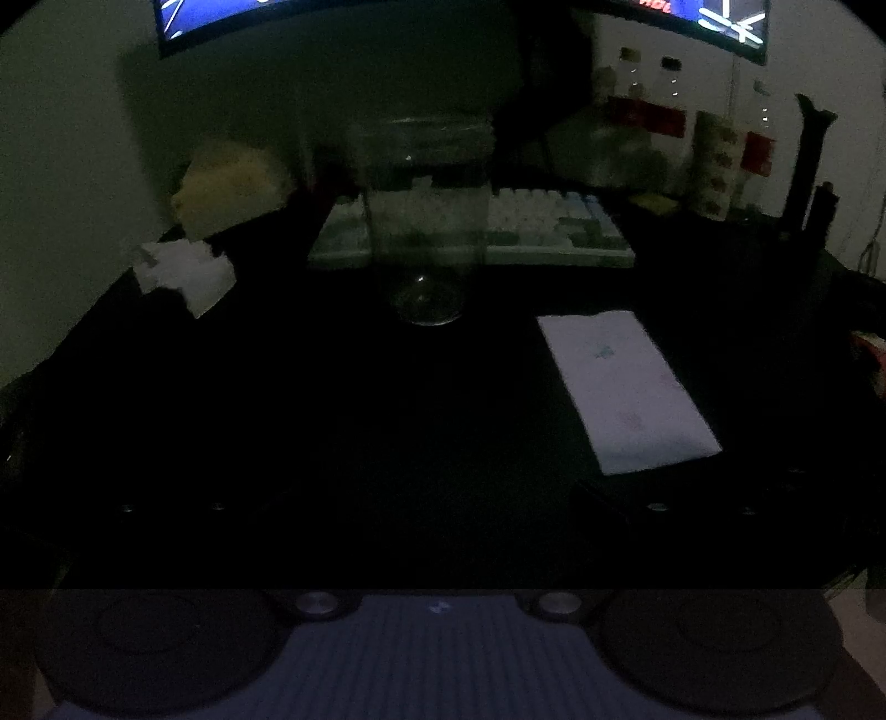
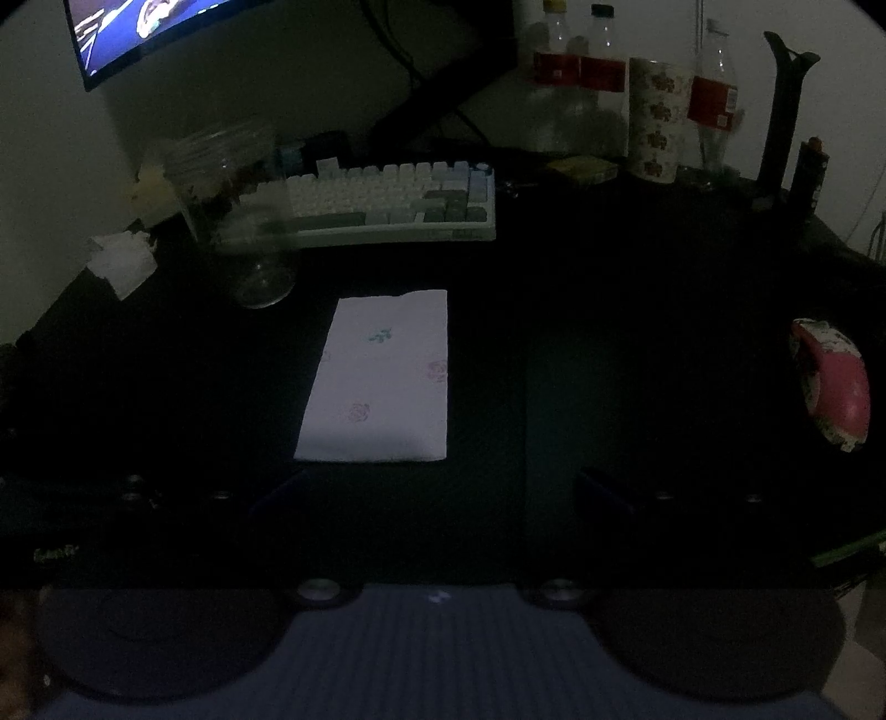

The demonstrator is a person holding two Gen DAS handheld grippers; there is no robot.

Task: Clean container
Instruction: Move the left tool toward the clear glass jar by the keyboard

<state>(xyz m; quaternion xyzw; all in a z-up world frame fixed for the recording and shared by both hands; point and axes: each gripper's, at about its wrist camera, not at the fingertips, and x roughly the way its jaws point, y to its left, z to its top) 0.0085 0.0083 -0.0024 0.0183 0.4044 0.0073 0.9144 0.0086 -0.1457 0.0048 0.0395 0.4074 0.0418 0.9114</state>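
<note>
The room is very dim. A clear glass container (image 1: 423, 221) stands upright on the black desk (image 1: 332, 415), straight ahead of my left gripper (image 1: 437, 498) and well beyond its fingers. In the right wrist view the container (image 2: 238, 216) is at the far left. A folded white napkin with a faint flower print (image 2: 376, 382) lies flat just ahead of my right gripper (image 2: 437, 493); in the left wrist view the napkin (image 1: 626, 387) lies to the right. The dark fingers of both grippers stand wide apart, open, with nothing between them.
A crumpled white tissue (image 1: 183, 271) lies left of the container. A pale keyboard (image 2: 387, 205) sits behind it, below a lit monitor (image 2: 144, 27). Bottles (image 2: 598, 72) and a floral cup (image 2: 659, 116) stand at the back right. A pink mouse (image 2: 830, 382) rests at the right.
</note>
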